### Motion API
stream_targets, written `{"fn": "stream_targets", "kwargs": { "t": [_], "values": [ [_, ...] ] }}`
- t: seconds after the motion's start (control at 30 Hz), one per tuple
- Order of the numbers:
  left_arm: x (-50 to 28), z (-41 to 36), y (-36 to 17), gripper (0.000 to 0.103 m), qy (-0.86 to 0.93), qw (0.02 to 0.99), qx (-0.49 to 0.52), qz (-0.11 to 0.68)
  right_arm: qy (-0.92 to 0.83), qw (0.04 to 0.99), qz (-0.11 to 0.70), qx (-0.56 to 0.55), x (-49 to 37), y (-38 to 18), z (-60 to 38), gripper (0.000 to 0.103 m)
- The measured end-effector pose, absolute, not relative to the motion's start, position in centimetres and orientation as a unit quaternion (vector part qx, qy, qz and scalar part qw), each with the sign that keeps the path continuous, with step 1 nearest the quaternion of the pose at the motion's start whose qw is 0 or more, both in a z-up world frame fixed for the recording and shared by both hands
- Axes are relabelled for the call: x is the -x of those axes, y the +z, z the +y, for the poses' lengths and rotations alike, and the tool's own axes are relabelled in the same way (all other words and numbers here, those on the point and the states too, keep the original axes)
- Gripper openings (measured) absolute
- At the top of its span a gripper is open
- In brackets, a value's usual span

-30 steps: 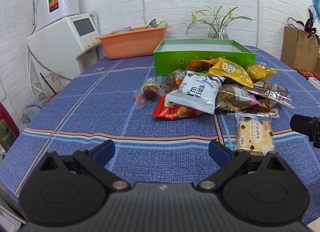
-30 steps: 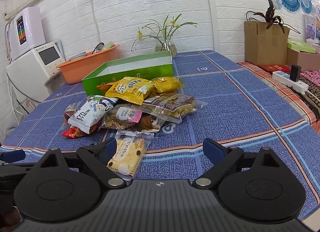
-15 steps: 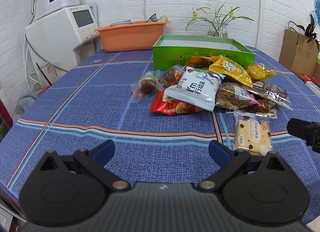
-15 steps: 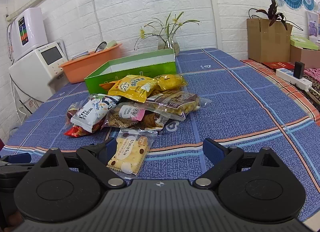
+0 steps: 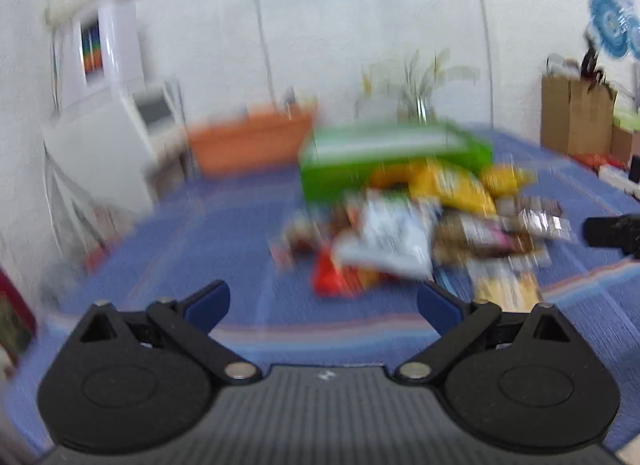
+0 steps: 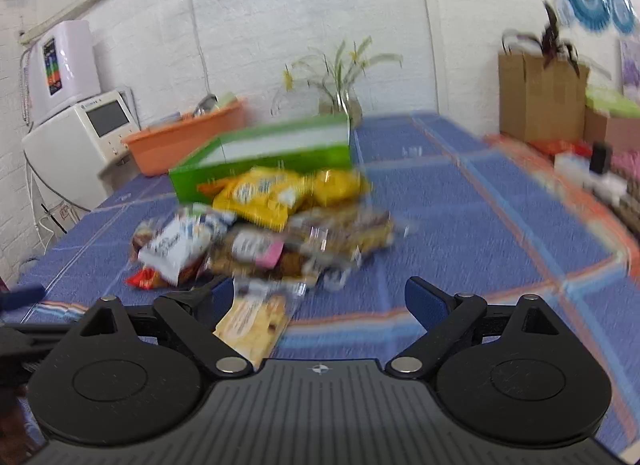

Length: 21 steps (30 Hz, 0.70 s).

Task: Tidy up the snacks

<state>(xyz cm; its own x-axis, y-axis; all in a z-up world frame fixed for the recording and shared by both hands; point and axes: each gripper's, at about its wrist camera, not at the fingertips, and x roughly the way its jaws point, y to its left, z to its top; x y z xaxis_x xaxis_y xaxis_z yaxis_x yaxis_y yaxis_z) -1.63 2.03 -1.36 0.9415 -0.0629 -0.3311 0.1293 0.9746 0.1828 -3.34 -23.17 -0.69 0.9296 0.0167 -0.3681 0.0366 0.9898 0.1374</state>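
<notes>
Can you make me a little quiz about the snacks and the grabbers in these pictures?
1. True or false: the green box stands behind the snack pile.
2. Which packet lies nearest the right gripper: A the cookie packet, B the yellow bag, C the white bag?
3. Fill in: both the right gripper and the left gripper are ____ and hold nothing.

Key: 1 true; 2 A; 3 open.

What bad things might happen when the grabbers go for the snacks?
The snacks lie piled on each other, so pulling one may drag others off the pile. Both views are blurred, so aim may be off. The cookie pack sits right by the right gripper, whose open jaws might shove it instead of gripping it.
</notes>
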Motion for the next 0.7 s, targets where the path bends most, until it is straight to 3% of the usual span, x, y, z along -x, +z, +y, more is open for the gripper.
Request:
{"fn": "stream_targets", "kwargs": {
  "t": [0.13,0.2,0.27,0.33,0.47,0.7],
  "values": [
    [-0.1,5.0,1.2,0.098,-0.060,0.989,-0.136,-0.016,0.015,0.998,0.027,-0.063,3.6,3.9,-26.0,0.103],
    [-3.6,5.5,1.8,0.098,-0.081,0.984,-0.146,0.058,0.033,0.998,0.034,-0.042,1.6,4.3,-26.8,0.103],
    [-7.7,5.7,1.3,0.098,-0.100,0.972,-0.122,0.176,0.069,0.992,0.094,-0.037,-1.1,3.5,-27.4,0.103],
    [-10.5,6.2,-0.2,0.098,-0.071,0.967,-0.078,0.230,0.081,0.983,0.150,-0.070,-3.6,1.9,-28.0,0.103],
    [-13.8,7.3,-2.3,0.098,-0.079,0.965,-0.011,0.250,0.070,0.976,0.181,-0.099,-6.4,-0.2,-28.4,0.103],
    [-17.0,6.3,-4.9,0.098,-0.094,0.950,-0.004,0.299,0.074,0.972,0.213,-0.073,-10.9,-1.6,-27.3,0.103]
  ]
}}
